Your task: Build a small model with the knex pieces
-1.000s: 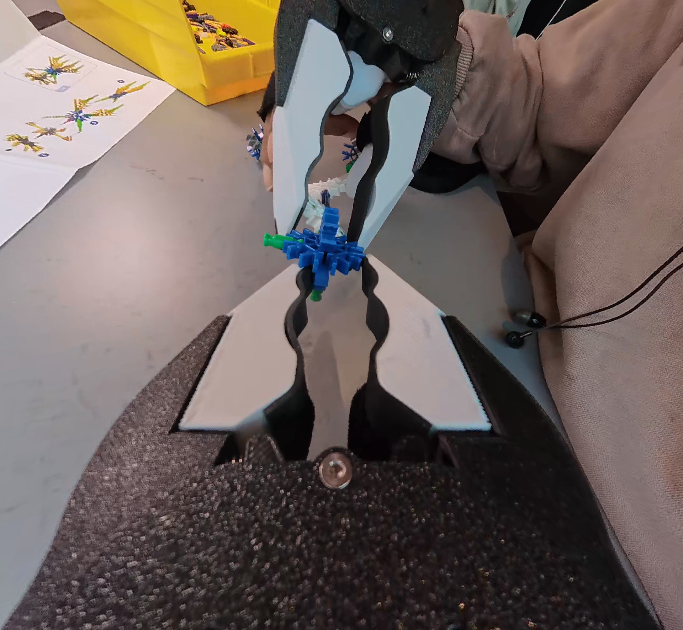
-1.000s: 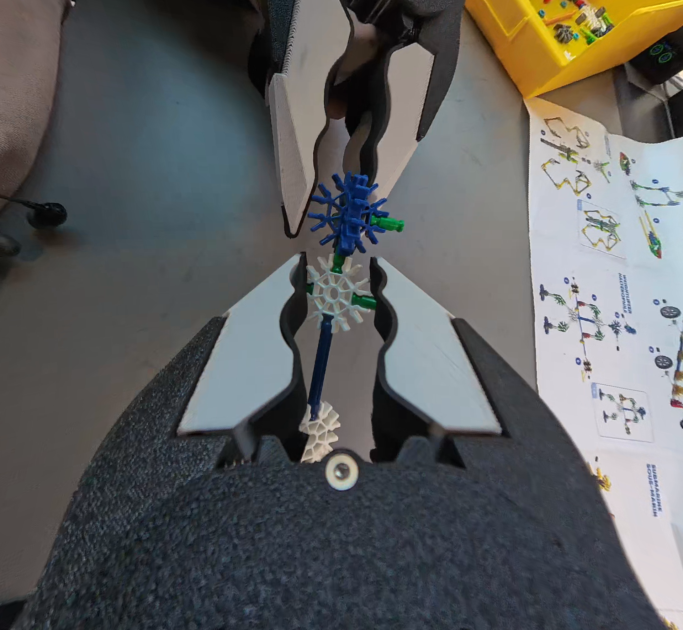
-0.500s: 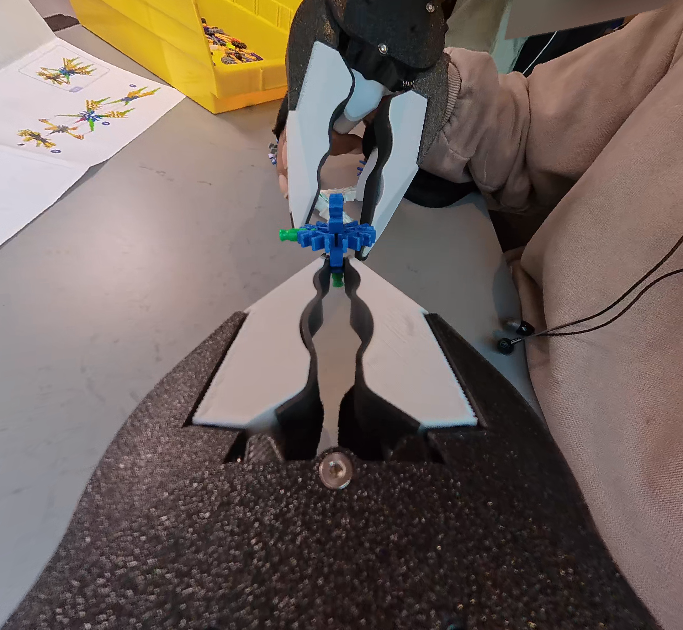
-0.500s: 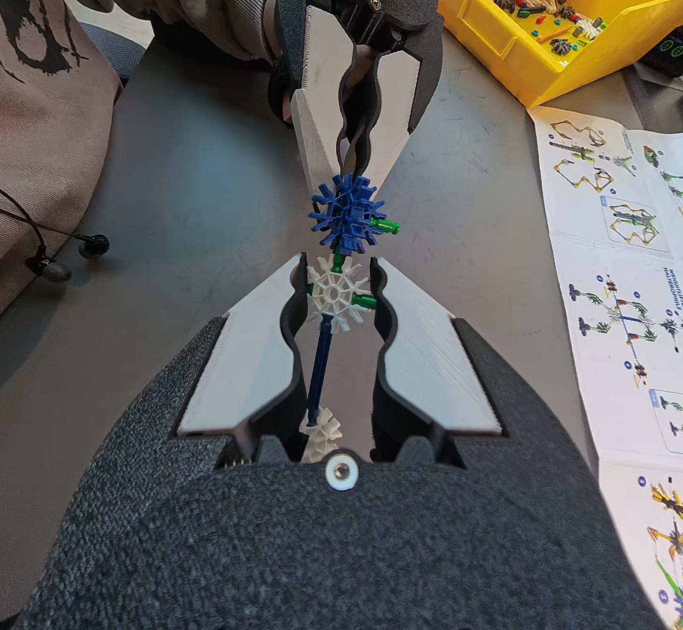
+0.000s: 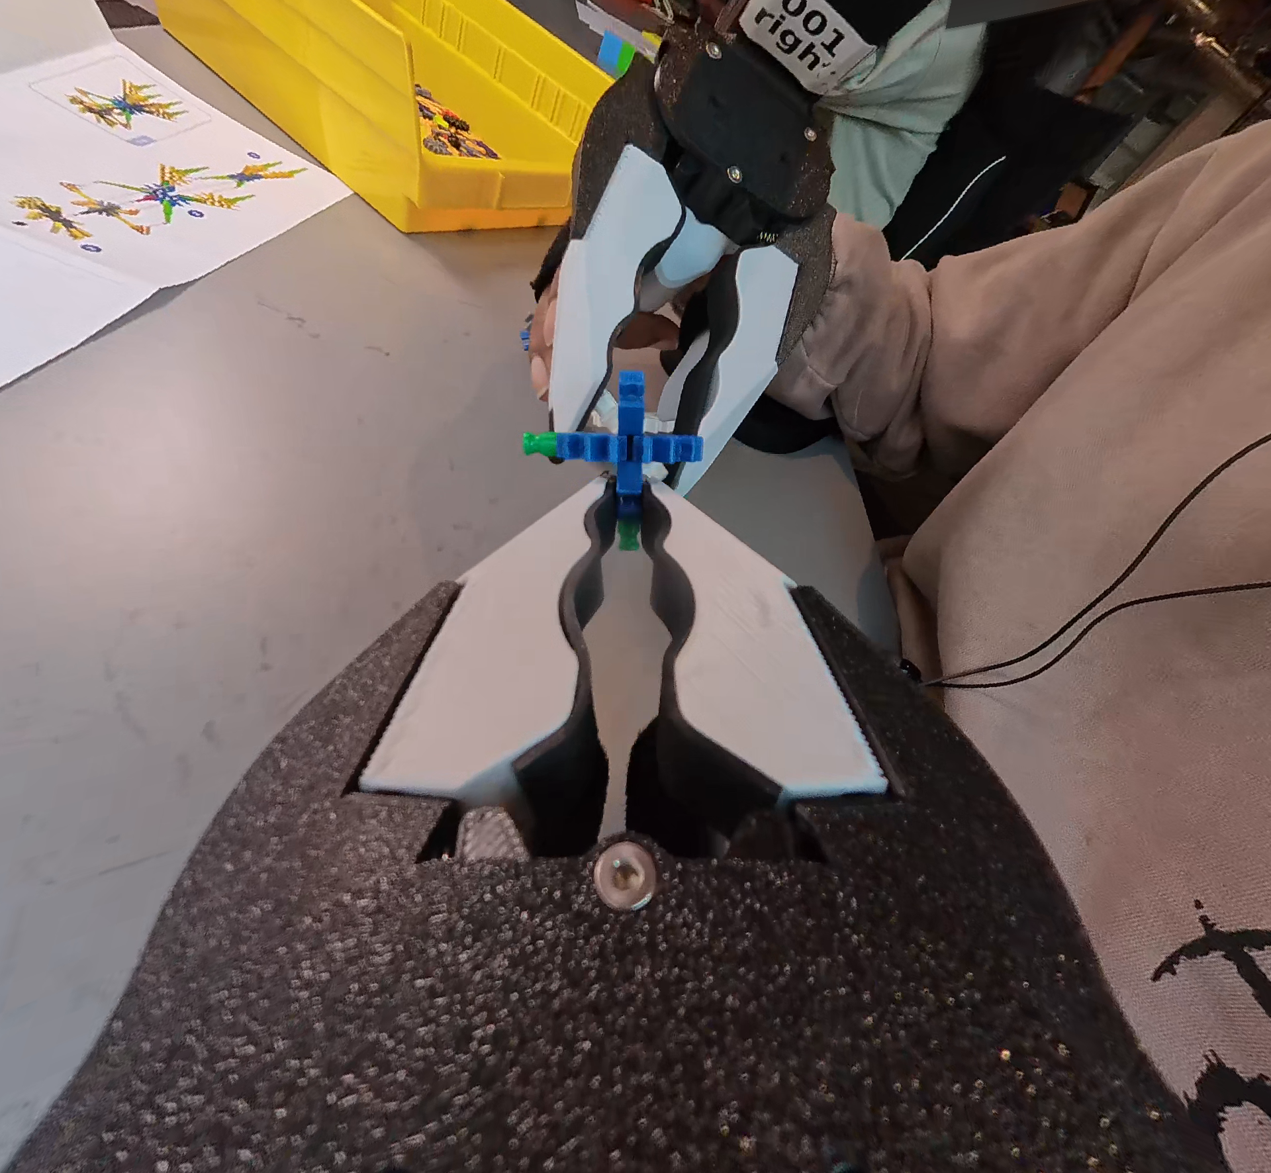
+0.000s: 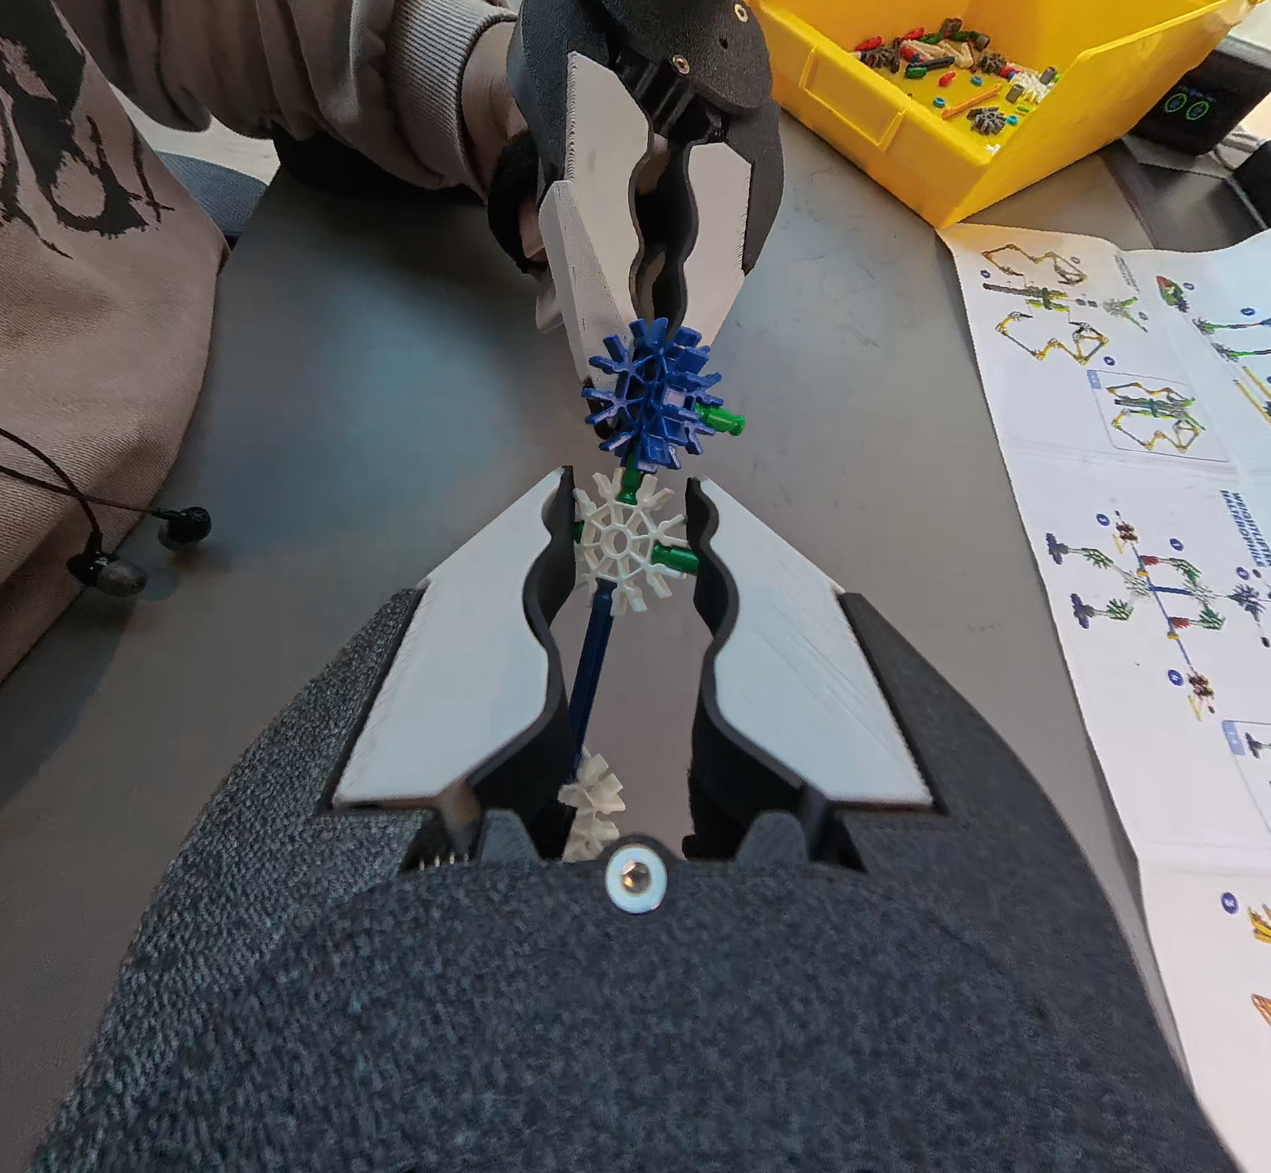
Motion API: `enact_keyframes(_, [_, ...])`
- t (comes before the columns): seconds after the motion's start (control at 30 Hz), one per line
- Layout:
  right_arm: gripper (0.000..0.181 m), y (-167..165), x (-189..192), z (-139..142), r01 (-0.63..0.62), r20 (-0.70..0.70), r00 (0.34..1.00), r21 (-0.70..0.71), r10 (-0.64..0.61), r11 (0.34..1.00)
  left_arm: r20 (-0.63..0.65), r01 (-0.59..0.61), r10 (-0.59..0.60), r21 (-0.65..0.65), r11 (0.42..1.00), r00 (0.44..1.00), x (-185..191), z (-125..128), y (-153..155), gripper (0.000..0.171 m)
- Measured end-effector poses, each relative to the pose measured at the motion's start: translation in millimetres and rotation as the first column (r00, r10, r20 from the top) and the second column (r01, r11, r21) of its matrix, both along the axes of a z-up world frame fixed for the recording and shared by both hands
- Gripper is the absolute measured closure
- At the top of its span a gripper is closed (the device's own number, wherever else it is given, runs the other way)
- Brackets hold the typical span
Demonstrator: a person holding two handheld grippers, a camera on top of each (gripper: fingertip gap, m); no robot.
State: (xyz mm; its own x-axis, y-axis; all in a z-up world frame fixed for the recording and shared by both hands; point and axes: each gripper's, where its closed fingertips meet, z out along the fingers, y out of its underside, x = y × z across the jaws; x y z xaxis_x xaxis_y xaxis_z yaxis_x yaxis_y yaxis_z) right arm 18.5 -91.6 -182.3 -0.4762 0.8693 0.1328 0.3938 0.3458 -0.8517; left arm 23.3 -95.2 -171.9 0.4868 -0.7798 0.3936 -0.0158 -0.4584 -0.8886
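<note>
A small toy rod-and-connector build is held between both grippers above a grey table point(image 5: 241, 452). My left gripper point(image 5: 627, 492) is shut on the lower edge of a blue snowflake connector point(image 5: 629, 445), where a short green rod point(image 5: 626, 535) pokes back between its fingers. My right gripper point(image 6: 629, 490) is shut on a white snowflake connector point(image 6: 622, 541) with green rods at its sides. A dark blue rod point(image 6: 591, 679) runs back from it to a second white connector point(image 6: 593, 796). The blue connector point(image 6: 653, 404) joins the white one by a green rod. Each gripper faces the other.
A yellow bin point(image 5: 330, 60) with small loose parts stands at the back, also in the right wrist view point(image 6: 963, 177). Printed instruction sheets lie on the table point(image 5: 137, 191) point(image 6: 1135, 521). Earbuds point(image 6: 137, 548) and a person's beige sleeve point(image 5: 1031, 349) are close by. Only a small space, under 4 cm, lies between the two pairs of fingers.
My left gripper's fingers have closed from open onto the blue connector. Both grippers have tilted up, so more of the bin and background shows.
</note>
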Motion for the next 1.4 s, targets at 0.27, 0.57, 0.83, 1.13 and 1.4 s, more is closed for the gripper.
enact_keyframes(0.27, [0.154,-4.0,1.1,11.3,-0.042,-0.033,0.999,-0.12,0.039,0.992,0.008,-0.003,0.002,0.027,1.0,1.0,-2.8,11.5,-2.2,0.167])
enact_keyframes(0.57, [0.176,-6.2,4.9,31.9,-0.115,-0.09,0.992,-0.304,0.092,0.946,0.069,0.01,-0.012,0.025,1.0,0.998,-2.2,26.9,-5.5,0.167])
enact_keyframes(0.83, [0.175,17.6,5.2,35.0,-0.037,-0.131,0.991,-0.273,0.001,0.961,0.098,-0.071,0.07,0.006,0.997,0.993,-24.3,29.9,3.9,0.166])
enact_keyframes(1.13, [0.145,12.9,-8.5,38.9,0.022,-0.132,0.989,-0.299,-0.065,0.954,0.128,-0.066,0.076,-0.08,0.995,0.989,-22.4,15.0,9.5,0.166])
enact_keyframes(1.4, [0.139,-1.1,-9.4,18.4,0.016,-0.021,1.0,-0.216,-0.021,0.976,0.071,-0.005,-0.001,0.083,0.996,0.997,-3.1,19.1,-2.4,0.166])
